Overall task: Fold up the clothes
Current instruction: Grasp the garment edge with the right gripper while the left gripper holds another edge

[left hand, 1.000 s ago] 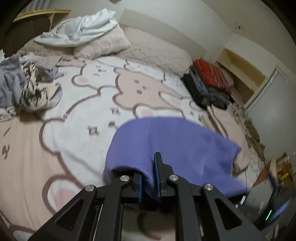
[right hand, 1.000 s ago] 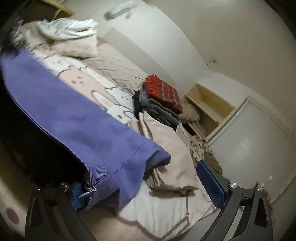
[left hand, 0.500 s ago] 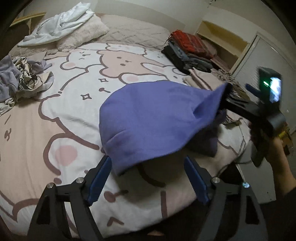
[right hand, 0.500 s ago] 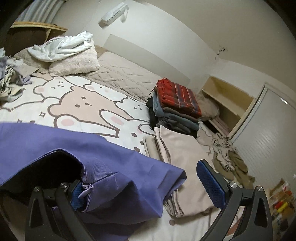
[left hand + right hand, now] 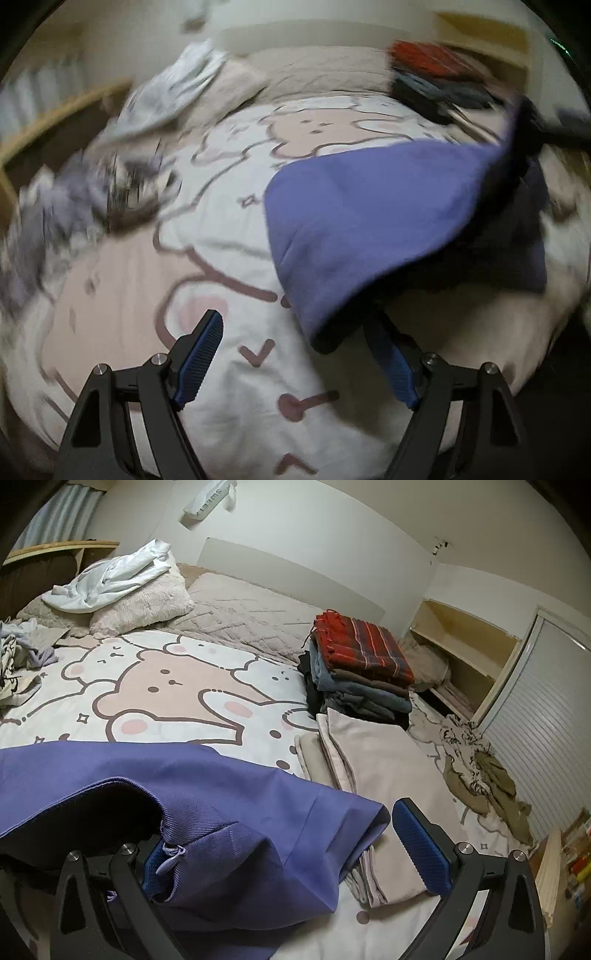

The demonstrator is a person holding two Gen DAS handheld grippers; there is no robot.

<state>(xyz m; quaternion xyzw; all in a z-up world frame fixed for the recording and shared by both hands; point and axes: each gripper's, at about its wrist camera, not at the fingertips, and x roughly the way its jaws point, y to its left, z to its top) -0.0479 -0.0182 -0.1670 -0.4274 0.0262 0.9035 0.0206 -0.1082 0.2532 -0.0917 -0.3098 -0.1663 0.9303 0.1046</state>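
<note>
Off to the left of the left hand-held gripper (image 5: 291, 362), a heap of unfolded clothes (image 5: 92, 199) is being smeared by motion blur, so its pieces cannot be told apart. The left hand-held gripper is being held spread wide above the cartoon-print bedspread (image 5: 229, 236), with nothing between its blue pads — the near corner of the purple garment (image 5: 369, 206) is hanging just in front of the right-side pad and may be brushing it. From there the garment is being stretched up and away to the right, toward the dark shape of the other tool at the frame edge.

In the right wrist view, the right hand-held gripper (image 5: 295, 853) is also being held spread; the purple garment (image 5: 221, 812) is draped over its left-side finger (image 5: 155, 864) and hooked there, not pinched. Just ahead and to the right of it a folded beige piece (image 5: 376, 775) is lying flat, and beyond that a stack of folded clothes (image 5: 362, 679) is topped by a red plaid item.

The garment is probably being laid out for its next fold. It would be done well if the draped edge were lowered flat before being slipped off the finger, and if the loose near corner were re-pinched squarely — otherwise the cloth is likely to bunch.
</note>
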